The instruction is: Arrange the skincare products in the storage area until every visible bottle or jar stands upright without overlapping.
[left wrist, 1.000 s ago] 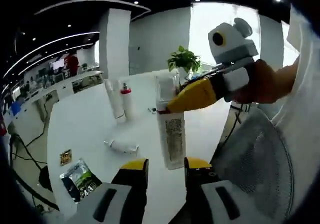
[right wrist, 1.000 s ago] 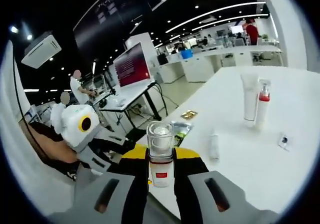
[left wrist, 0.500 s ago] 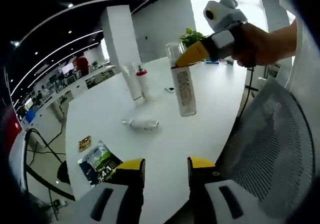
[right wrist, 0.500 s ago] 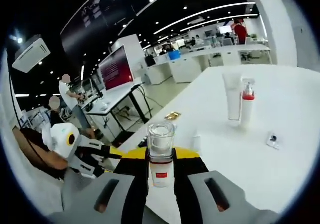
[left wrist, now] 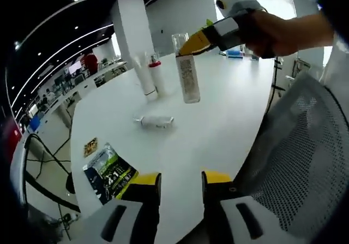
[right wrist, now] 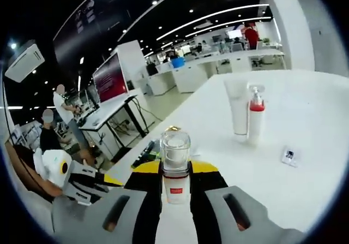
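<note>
My right gripper point(right wrist: 175, 173) is shut on a clear-capped white bottle point(right wrist: 175, 165); the left gripper view shows that same bottle point(left wrist: 188, 76) hanging upright above the white table point(left wrist: 229, 113), held by the yellow-tipped right gripper point(left wrist: 197, 41). A white tube point(left wrist: 145, 76) and a red-collared pump bottle point(left wrist: 157, 76) stand together at the far side, also the tube point(right wrist: 238, 110) and pump bottle point(right wrist: 255, 115) in the right gripper view. A small white bottle point(left wrist: 156, 122) lies on its side. My left gripper point(left wrist: 179, 185) is open over the near table edge, holding nothing.
A dark sachet point(left wrist: 109, 171) and a small gold packet point(left wrist: 90, 146) lie near the table's left edge. A tiny square item point(right wrist: 288, 155) lies on the table. A mesh chair back point(left wrist: 294, 162) stands at right. Office desks and people fill the background.
The right gripper has carried the bottle farther out over the table, toward the standing tube and pump bottle. The left gripper stays open at the near edge, drawn back a little.
</note>
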{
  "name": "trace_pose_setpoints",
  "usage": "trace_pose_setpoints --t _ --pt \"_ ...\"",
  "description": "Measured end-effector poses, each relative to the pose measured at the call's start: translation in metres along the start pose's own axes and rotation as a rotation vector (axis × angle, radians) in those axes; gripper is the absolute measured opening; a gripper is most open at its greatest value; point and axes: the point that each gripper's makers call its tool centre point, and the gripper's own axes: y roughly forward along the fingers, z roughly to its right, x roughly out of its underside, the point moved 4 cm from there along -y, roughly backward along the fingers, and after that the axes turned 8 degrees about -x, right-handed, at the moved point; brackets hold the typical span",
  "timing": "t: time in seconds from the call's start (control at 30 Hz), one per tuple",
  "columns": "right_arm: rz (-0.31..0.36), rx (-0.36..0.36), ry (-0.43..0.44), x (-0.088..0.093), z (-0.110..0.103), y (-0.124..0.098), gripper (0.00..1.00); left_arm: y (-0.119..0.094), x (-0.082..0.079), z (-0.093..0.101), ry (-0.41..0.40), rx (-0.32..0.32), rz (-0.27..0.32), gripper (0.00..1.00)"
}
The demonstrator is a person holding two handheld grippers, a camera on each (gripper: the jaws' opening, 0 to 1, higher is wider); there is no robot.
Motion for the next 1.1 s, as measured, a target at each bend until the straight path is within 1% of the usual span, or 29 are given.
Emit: trace_pose_setpoints --t 0.03,0.07,0.13,0.23,0.37,0.4,0.47,0.6,0.67,0.77,0.83,0.93,1.1 --pt "-0.004 0.004 -0.001 0.001 0.003 0.004 0.16 0.000 0.002 -0.001 0.014 -0.002 -0.017 0.28" --pt "-0.007 0.009 -0.001 0.002 0.004 0.006 0.16 -0.001 0.005 -0.004 0.021 -0.018 -0.038 0.28" --pt "-0.015 0.023 -0.001 0.004 0.009 0.012 0.16 0.000 0.005 -0.005 0.011 -0.022 -0.038 0.28" --pt "-0.016 0.054 0.006 0.004 0.018 0.019 0.16 0.000 0.007 -0.004 0.021 -0.027 -0.047 0.28" --pt "0.001 0.088 0.007 -0.003 0.028 0.028 0.16 0.000 0.010 -0.007 0.024 -0.042 -0.063 0.28" --pt "0.000 0.091 0.002 -0.005 0.030 0.029 0.16 0.000 0.011 -0.007 0.038 -0.039 -0.069 0.28" --pt "0.003 0.111 -0.017 -0.008 0.035 0.032 0.16 0.000 0.013 -0.008 0.038 -0.045 -0.084 0.27" --pt "0.010 0.143 -0.013 -0.012 0.045 0.037 0.16 0.001 0.012 -0.009 0.027 -0.050 -0.079 0.27" --pt "0.016 0.176 -0.013 -0.013 0.051 0.039 0.16 0.001 0.013 -0.008 0.029 -0.047 -0.082 0.27" --pt "0.038 0.208 -0.037 -0.016 0.058 0.043 0.16 0.001 0.015 -0.007 0.043 -0.041 -0.095 0.27" --pt "0.038 0.240 -0.053 -0.016 0.065 0.047 0.16 0.001 0.015 -0.007 0.046 -0.040 -0.095 0.27" --pt "0.063 0.288 -0.026 -0.016 0.077 0.051 0.16 0.001 0.016 -0.006 0.048 -0.031 -0.098 0.27" --pt "0.064 0.333 -0.050 -0.015 0.084 0.063 0.16 0.002 0.017 -0.004 0.052 -0.022 -0.104 0.27"
